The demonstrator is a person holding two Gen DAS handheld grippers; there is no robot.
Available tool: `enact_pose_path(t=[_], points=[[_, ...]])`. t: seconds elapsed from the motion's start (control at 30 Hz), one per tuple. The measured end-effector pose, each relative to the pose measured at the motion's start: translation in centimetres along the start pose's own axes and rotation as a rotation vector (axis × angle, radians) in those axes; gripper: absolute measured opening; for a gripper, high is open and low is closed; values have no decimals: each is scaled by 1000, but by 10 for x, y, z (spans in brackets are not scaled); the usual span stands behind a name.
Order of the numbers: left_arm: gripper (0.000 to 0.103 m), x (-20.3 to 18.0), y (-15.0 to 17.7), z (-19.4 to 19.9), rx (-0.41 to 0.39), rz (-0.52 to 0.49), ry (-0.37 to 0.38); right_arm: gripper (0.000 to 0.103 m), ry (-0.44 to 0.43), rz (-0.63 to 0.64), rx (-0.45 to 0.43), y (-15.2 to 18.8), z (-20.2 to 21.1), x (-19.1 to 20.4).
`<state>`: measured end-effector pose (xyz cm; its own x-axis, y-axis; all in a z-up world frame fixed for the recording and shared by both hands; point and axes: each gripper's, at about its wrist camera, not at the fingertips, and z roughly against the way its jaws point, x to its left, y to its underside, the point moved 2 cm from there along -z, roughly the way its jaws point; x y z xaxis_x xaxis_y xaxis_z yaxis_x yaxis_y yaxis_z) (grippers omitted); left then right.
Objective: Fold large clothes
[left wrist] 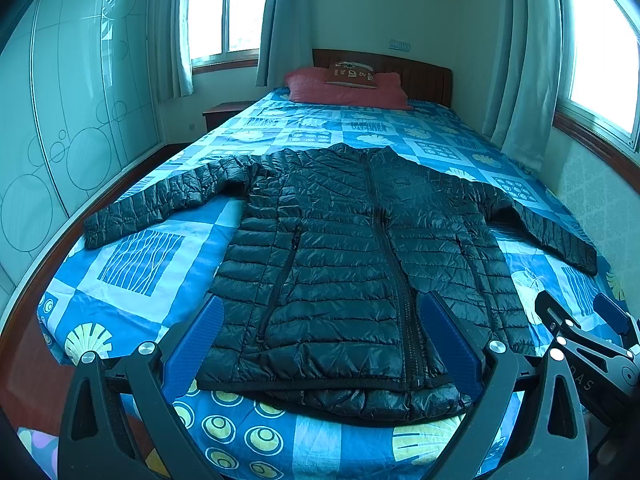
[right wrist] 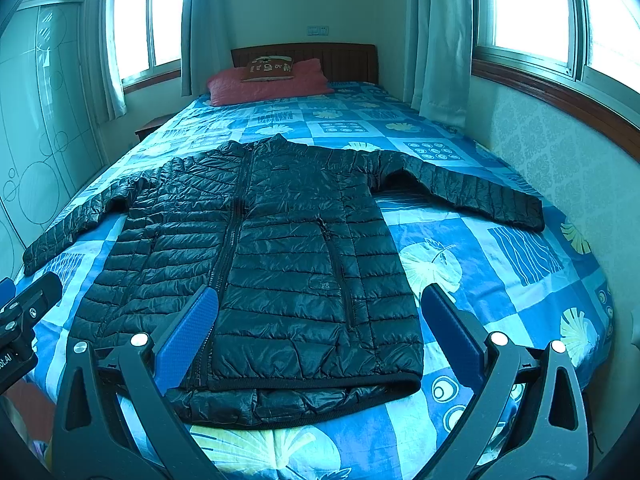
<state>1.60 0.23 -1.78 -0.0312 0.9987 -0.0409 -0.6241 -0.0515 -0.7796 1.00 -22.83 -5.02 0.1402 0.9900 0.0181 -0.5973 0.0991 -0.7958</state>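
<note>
Left wrist view: black quilted jacket [left wrist: 348, 248] is seen spread flat, zipped, sleeves out, on the blue patterned bed [left wrist: 140, 264]; left gripper [left wrist: 322, 320] jaws are held wide apart above the hem, empty. Right wrist view: right gripper [right wrist: 320, 312] jaws are likewise spread wide, nothing gripped, over the jacket's lower right front.

Bed [left wrist: 144, 268] covered in a blue patchwork sheet of shell and circle prints. Red pillow [left wrist: 316, 90] at the wooden headboard [left wrist: 420, 74], small brown cushion [left wrist: 352, 74] resting on it. Pale curtains [left wrist: 276, 20] beside bright windows [left wrist: 224, 8]. Patterned wardrobe doors [left wrist: 80, 100] along the left.
</note>
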Motion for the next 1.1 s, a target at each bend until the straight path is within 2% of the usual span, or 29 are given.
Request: enact_pose_path(t=[0.23,0.5,1.1], points=[[98,0,0,0,2,0,-1,101,1,0,-1,1,0,2],[98,3,14,-7,4,2,1,101,1,1,1,1,0,1],[98,3,13,-7,8,1,1,101,1,2,3,-1,-1,2]])
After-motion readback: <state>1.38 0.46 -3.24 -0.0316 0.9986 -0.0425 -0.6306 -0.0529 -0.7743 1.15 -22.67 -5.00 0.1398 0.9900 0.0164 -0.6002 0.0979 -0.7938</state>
